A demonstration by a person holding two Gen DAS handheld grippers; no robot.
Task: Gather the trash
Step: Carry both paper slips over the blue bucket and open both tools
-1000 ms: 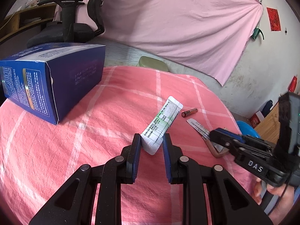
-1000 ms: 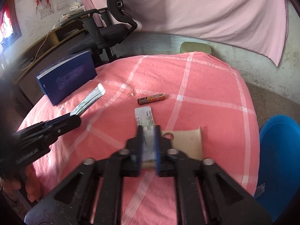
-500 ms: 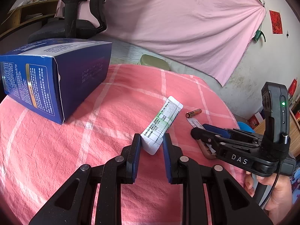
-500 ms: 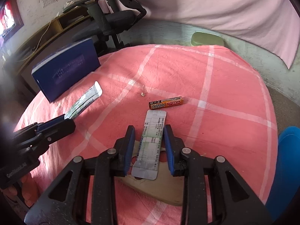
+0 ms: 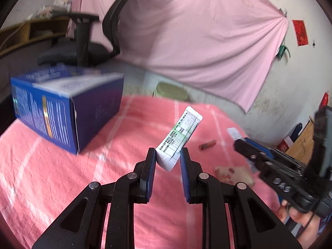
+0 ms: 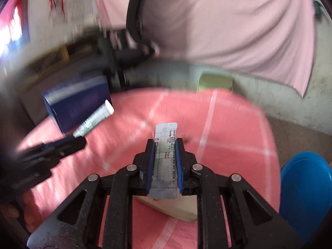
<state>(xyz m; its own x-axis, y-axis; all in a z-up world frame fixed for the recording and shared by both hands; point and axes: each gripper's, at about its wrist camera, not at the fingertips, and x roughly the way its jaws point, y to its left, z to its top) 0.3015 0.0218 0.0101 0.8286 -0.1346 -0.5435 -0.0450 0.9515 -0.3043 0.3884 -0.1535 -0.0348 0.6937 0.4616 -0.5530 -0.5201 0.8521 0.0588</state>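
My left gripper (image 5: 168, 151) is shut on the lower end of a white tube with green print (image 5: 180, 132). The tube points up and away, clear of the pink checked tablecloth (image 5: 62, 176). My right gripper (image 6: 164, 142) has a flat printed strip (image 6: 166, 130) between its pads. Its jaws are closing and the pads press the strip's edges, holding it above the cloth. In the right wrist view the left gripper (image 6: 82, 140) and the tube (image 6: 95, 116) are at the left. A small brown battery (image 5: 206, 144) lies blurred on the cloth.
A blue carton (image 5: 62, 112) lies at the table's far left. A beige flat piece (image 6: 176, 207) rests under the right gripper. A blue bin (image 6: 305, 191) stands past the table's right edge. Behind the table are an office chair (image 5: 83, 47) and a green stool (image 5: 172, 90).
Both grippers have risen. The tube has come off the cloth in the left gripper. The right jaws have narrowed onto the strip and lifted it off the beige piece.
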